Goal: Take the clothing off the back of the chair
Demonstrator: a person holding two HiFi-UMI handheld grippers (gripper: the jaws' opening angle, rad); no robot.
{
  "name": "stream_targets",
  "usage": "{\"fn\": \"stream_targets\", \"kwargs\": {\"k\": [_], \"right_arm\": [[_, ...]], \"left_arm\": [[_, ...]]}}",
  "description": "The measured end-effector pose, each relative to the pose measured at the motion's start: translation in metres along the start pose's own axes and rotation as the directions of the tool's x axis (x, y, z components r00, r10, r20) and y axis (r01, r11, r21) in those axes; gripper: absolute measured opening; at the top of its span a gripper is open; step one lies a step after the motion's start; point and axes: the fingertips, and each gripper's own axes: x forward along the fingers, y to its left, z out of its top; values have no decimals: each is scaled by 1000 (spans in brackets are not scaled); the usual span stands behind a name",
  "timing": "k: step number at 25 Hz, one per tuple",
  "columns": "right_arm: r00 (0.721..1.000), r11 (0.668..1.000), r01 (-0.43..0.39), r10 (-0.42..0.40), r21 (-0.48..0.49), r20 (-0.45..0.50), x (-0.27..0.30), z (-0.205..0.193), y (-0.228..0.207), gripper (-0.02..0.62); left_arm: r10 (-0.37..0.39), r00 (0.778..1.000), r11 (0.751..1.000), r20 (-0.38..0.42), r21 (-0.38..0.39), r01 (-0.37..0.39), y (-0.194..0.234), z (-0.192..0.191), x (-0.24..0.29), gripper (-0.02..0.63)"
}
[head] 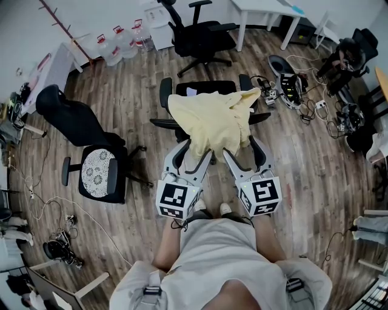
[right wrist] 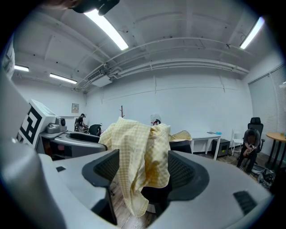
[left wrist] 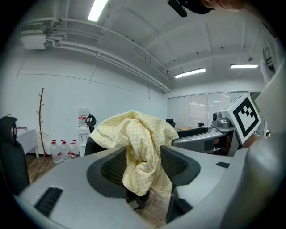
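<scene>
The room is an office with a wood-plank floor (head: 130, 103), white walls and strip lights overhead. Large water bottles (head: 124, 37) stand against the far wall, and a white table (head: 267, 9) sits in the far corner. To the right, cables and gear (head: 291, 88) lie scattered on the floor. A bare branch-like coat stand (left wrist: 41, 117) rises beside the bottles. At the left of the head view, a second black chair (head: 91, 142) carries a patterned seat cushion (head: 97, 171).

In the middle of the floor stands a black office chair (head: 206, 88). The pale yellow checked clothing (head: 209, 121) is draped over its back. It bunches at the top and hangs down the near side in loose folds.

The person stands right behind this chair, shoes (head: 225, 209) just below the two grippers. The left gripper (head: 195, 150) and the right gripper (head: 242, 148) are held side by side. Both point at the hanging part of the garment.

In the left gripper view, the left gripper (left wrist: 145, 166) has its jaws spread wide. A fold of the clothing (left wrist: 138, 147) dangles in the gap between them, and the pads do not clamp it. In the right gripper view, the right gripper (right wrist: 143, 172) is likewise released. Its jaws stand wide apart either side of a hanging fold of the clothing (right wrist: 138, 152) without pinching it.
</scene>
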Motion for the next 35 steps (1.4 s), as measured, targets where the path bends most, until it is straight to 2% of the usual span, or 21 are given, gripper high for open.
{"fn": "stream_targets", "kwargs": {"k": [23, 26, 35], "right_arm": [[998, 999, -53, 53, 1, -21, 26, -11, 12, 323], [998, 998, -58, 58, -3, -20, 26, -10, 14, 283], [998, 998, -65, 65, 13, 14, 23, -2, 20, 145]], "left_arm": [[-17, 999, 999, -41, -31, 16, 4, -14, 19, 235], [-33, 998, 999, -47, -33, 31, 0, -14, 22, 222], [-72, 997, 997, -42, -25, 71, -9, -12, 22, 125]]}}
